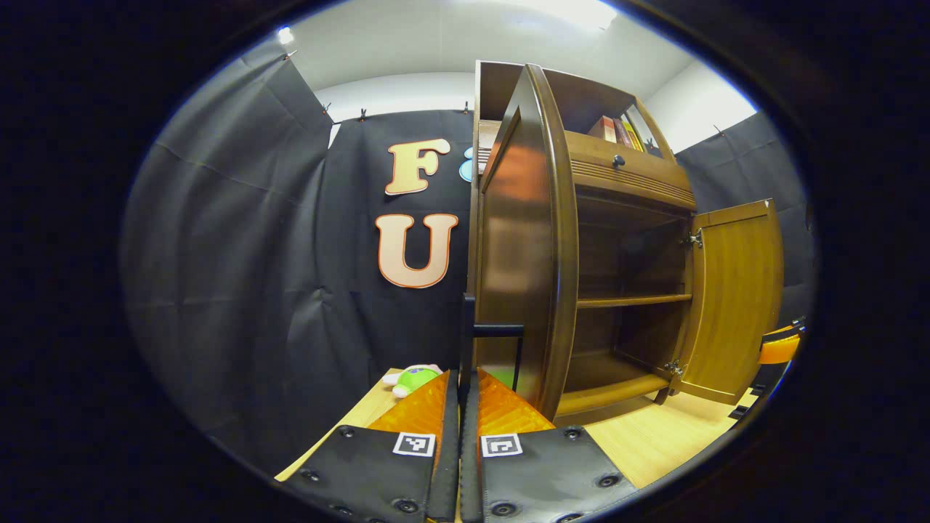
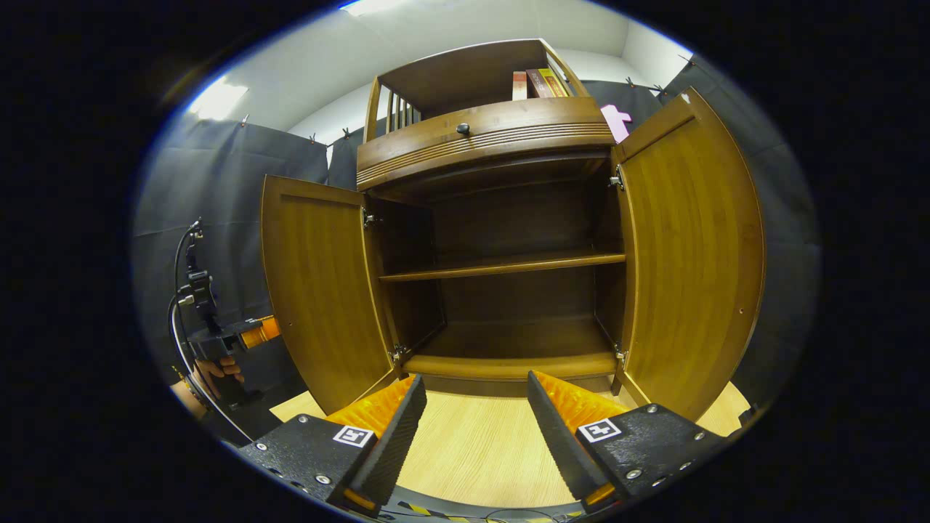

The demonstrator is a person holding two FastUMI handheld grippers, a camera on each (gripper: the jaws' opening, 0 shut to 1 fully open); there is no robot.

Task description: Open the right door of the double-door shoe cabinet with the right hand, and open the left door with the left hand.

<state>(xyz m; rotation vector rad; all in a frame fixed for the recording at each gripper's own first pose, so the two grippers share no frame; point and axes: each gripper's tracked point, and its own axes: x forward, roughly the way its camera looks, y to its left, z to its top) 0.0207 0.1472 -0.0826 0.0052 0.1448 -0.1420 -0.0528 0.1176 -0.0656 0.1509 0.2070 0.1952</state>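
Black cloth is hanging all around the booth, and the shoe cabinet [image 2: 494,240] is sitting on a pale wood desk [image 2: 472,450] right in front of it. Both doors are standing wide open — left door [image 2: 320,290] and right door [image 2: 690,254] — so I'd say the task is looking basically done, with nothing left but backing off.

In the right gripper view the right gripper [image 2: 476,410] is hovering wide open and empty, facing the bare shelves. Off to the side, a hand [image 2: 218,370] is holding the other gripper.

Over in the left gripper view the left gripper [image 1: 461,399] is sitting narrow — nearly closed — pointing at a thin black handle [image 1: 494,330] on the left door's [image 1: 519,247] outer face. Can't tell if it's pinching it. A green plush toy [image 1: 414,378] is lying on the desk behind.
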